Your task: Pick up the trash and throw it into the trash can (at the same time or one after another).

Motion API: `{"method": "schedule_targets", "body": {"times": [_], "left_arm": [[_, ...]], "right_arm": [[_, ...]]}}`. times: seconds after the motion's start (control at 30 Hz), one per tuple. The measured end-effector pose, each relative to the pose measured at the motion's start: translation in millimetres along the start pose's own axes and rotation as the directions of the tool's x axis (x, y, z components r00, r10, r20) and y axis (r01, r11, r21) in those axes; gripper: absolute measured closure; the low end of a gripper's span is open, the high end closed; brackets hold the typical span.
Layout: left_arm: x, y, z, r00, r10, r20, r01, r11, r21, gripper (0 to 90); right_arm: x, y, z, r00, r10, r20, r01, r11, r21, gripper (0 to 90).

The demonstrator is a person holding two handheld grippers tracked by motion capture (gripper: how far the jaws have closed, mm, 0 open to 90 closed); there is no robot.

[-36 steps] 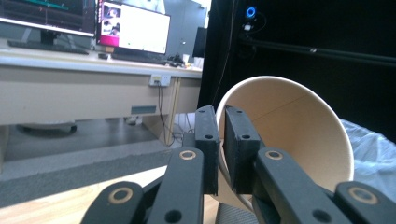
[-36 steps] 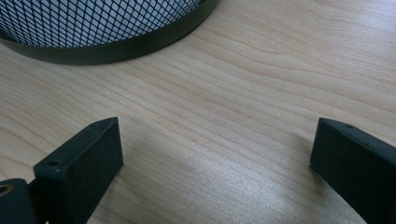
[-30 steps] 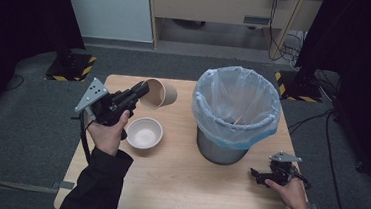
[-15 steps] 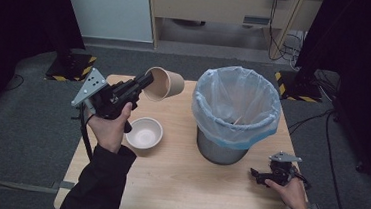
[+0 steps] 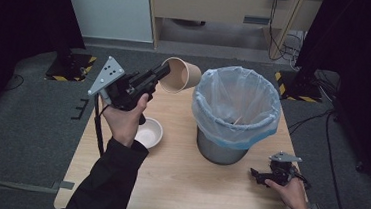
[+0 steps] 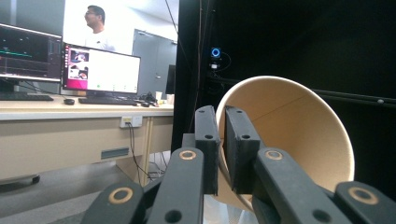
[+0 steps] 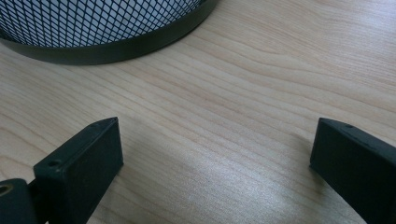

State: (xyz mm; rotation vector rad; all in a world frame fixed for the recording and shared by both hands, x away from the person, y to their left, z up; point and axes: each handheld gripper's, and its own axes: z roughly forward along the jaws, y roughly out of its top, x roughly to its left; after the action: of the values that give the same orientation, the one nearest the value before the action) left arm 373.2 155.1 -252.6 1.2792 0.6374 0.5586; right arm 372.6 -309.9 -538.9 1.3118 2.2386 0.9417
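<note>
The left gripper (image 5: 162,74) has lifted the paper cup (image 5: 179,76) up off the tabletop (image 5: 177,184) and moved it closer to the bin (image 5: 236,113).

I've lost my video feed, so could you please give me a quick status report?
Left gripper shut on brown paper cup, held above table. Right gripper open, resting. Lined mesh bin beside cup, path clear.

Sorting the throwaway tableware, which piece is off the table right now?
The brown paper cup, pinched by its rim in the left gripper; the white bowl sits on the table.
</note>
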Motion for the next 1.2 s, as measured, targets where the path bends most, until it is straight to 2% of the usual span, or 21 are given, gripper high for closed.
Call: {"method": "schedule_targets", "body": {"times": [0.23, 0.77, 1.1, 1.2], "left_arm": [[-8.6, -2.7, 21.0, 0.9997, -0.009, 0.022, 0.009, 0.9999, 0.006, 84.1], [-31.0, -21.3, 71.8, 0.9969, -0.001, 0.078, -0.005, 0.9967, 0.081, 84.1], [-41.2, -48.7, 103.1, 0.9946, -0.011, 0.103, -0.007, 0.9850, 0.172, 84.0], [-41.8, -54.9, 109.5, 0.9919, -0.036, 0.122, 0.012, 0.9806, 0.196, 82.0]], "right_arm": [[0.0, 0.0, 0.0, 1.0000, 0.000, 0.000, 0.000, 1.000, 0.000, 2.6], [0.0, 0.0, 0.0, 1.0000, 0.000, 0.000, 0.000, 1.000, 0.000, 2.7], [0.0, 0.0, 0.0, 1.0000, 0.000, 0.000, 0.000, 1.000, 0.000, 2.7], [0.0, 0.0, 0.0, 1.0000, 0.001, 0.000, -0.001, 1.000, 0.000, 2.6]]}}
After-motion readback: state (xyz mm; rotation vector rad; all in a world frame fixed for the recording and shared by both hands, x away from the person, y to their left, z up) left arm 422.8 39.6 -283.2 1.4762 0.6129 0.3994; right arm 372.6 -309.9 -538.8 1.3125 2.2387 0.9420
